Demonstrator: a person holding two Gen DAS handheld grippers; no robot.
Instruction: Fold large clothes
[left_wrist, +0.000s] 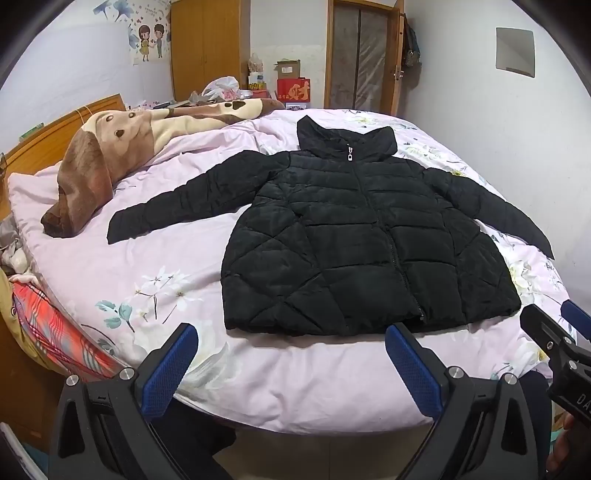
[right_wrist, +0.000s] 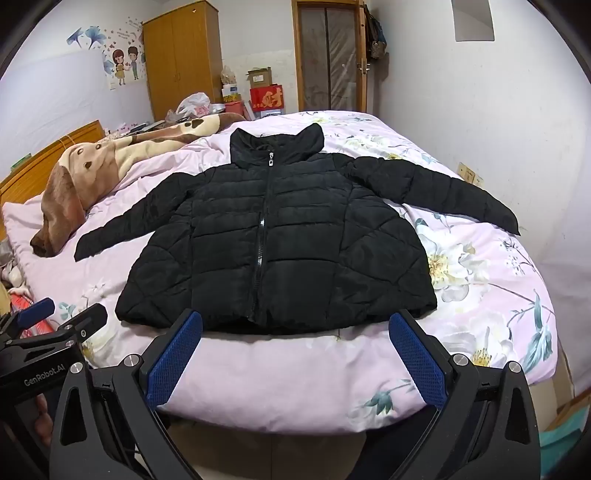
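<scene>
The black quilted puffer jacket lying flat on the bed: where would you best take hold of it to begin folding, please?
Probably at a sleeve cuff. The black quilted puffer jacket lies zipped, front up, sleeves spread. The open left gripper could approach the left sleeve cuff from its outer end, low over the pink floral bedspread, and pinch the thin flat edge.

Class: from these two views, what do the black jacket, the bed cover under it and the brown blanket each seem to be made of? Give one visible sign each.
Black quilted puffer jacket: probably padded synthetic shell, faintly shiny; stitched puffy panels.
Pink floral bed cover: likely matte woven cotton or similar; fine creases, printed flowers.
Brown and cream plush blanket: apparently fleece; fuzzy, soft-edged pile.
</scene>
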